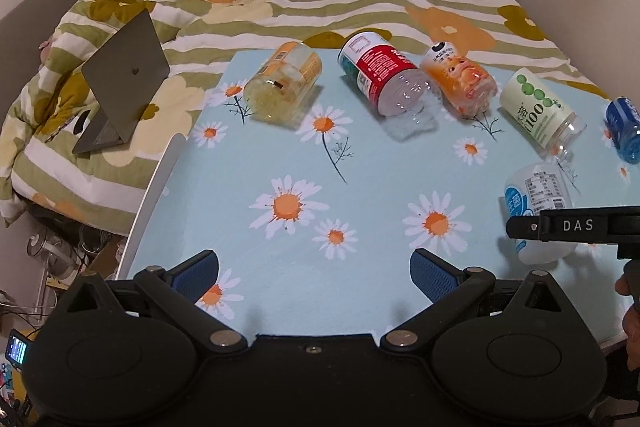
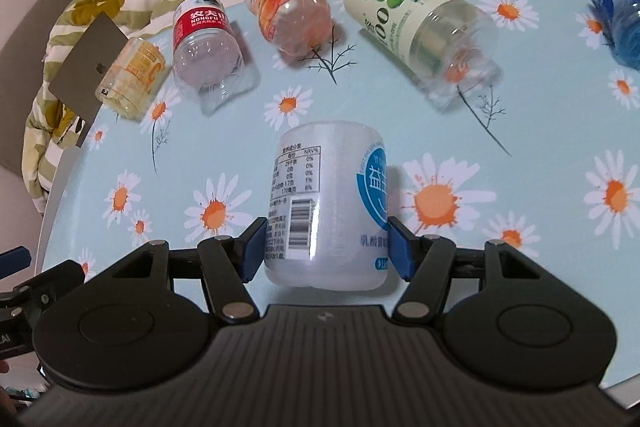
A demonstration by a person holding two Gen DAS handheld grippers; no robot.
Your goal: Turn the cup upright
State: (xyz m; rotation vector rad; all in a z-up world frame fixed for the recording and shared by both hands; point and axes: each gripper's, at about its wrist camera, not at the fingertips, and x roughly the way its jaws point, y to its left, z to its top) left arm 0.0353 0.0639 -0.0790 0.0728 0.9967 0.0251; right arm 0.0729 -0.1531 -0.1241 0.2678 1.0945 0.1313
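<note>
Right hand-held gripper (image 2: 326,251) clamped on the white cut-bottle cup (image 2: 328,203), its blue pads (image 2: 400,247) pressed against the two sides of the lower body. The cup sits at the near-right part of the desk (image 2: 520,155), nearer the camera than the green-dotted cup (image 2: 416,31), which lies on its side. Whether the white cup is resting on the cloth or just lifted cannot be told. Left hand-held gripper (image 1: 314,273) holds its fingers wide apart with nothing between them, well left of the white cup. Judged by its thin translucent wall, the cup is probably light, empty and easily dented, with a slick label film; a moderate squeeze on the labelled mid-body, away from the rim, seems the safest hold for turning it
</note>
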